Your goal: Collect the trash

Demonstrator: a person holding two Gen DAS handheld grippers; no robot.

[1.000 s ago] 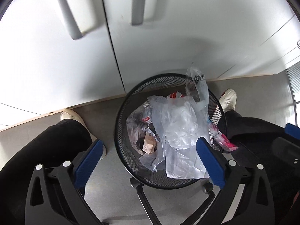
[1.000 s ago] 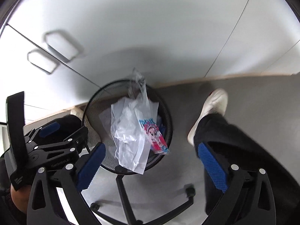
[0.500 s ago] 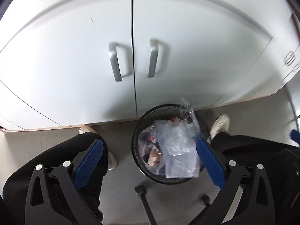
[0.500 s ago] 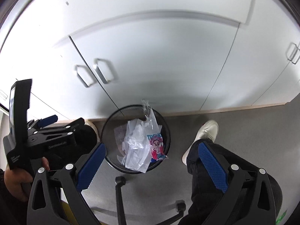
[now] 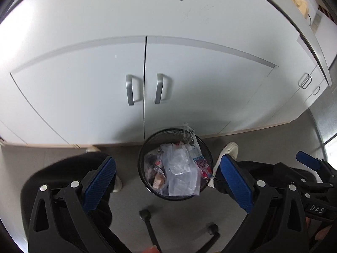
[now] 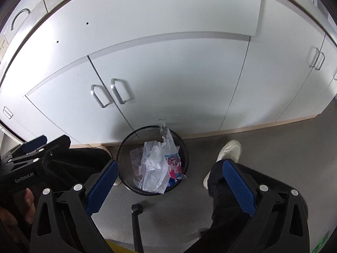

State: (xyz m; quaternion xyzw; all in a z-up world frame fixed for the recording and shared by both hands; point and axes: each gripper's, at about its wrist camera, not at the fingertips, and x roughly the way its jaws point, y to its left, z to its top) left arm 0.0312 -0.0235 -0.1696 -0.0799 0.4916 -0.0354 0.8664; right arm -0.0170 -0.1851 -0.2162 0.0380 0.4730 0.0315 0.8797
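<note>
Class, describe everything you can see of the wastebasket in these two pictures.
The wastebasket is round, black and looks like wire mesh, open at the top. It stands upright on the grey floor, close in front of the white cupboard doors, between the person's two legs. It is full: clear plastic bags pile above the rim, a cartoon-printed wrapper droops over one edge, and darker wrappers lie deeper inside. Neither gripper touches it; both are open, above it.
</note>
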